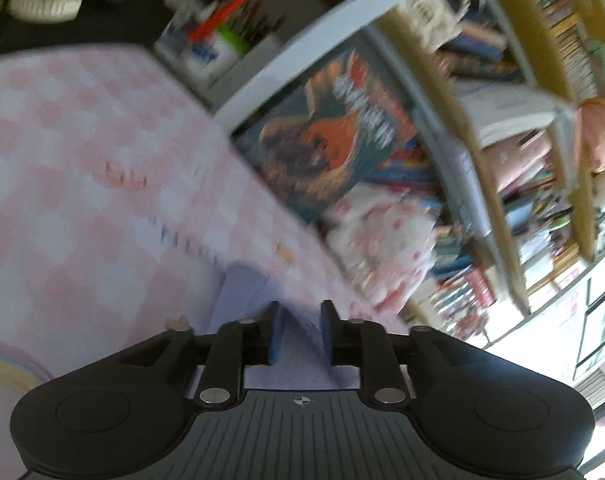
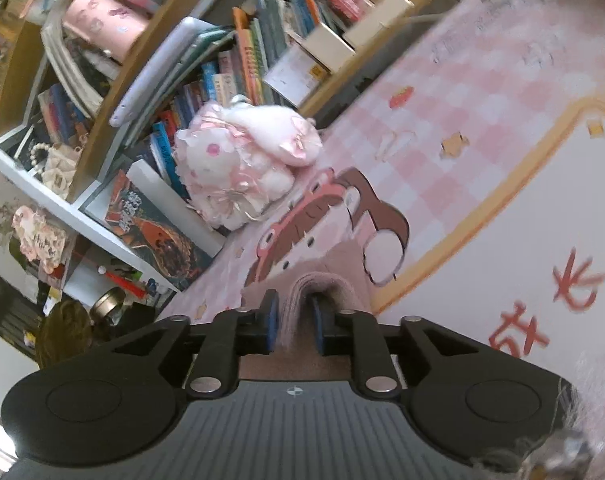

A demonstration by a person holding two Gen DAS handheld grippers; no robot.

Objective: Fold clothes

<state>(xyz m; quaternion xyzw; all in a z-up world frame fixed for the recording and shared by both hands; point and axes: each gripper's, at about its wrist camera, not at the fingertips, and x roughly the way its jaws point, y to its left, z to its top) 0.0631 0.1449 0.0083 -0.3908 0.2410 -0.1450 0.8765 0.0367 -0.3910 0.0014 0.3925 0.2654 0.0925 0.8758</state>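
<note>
In the left wrist view a pale lavender cloth (image 1: pixel 242 292) lies on the pink checked mat (image 1: pixel 82 140), reaching under and between the blue pads. My left gripper (image 1: pixel 300 312) stands open; the pads are apart and do not press on the fabric. In the right wrist view a fold of dusty pink knit cloth (image 2: pixel 322 280) arches up between the fingers and drapes over the right-hand one. My right gripper (image 2: pixel 294 300) is open too, with a gap beside the fold. Most of the garment is hidden under both grippers. The left view is blurred.
The mat (image 2: pixel 462 100) carries a cartoon print and a white panel with red characters. A low bookshelf (image 2: pixel 114 216) packed with books runs along its edge. A pink-and-white plush toy (image 2: pixel 246 160) leans against it. A box of pens (image 1: pixel 218 48) stands by the mat's far corner.
</note>
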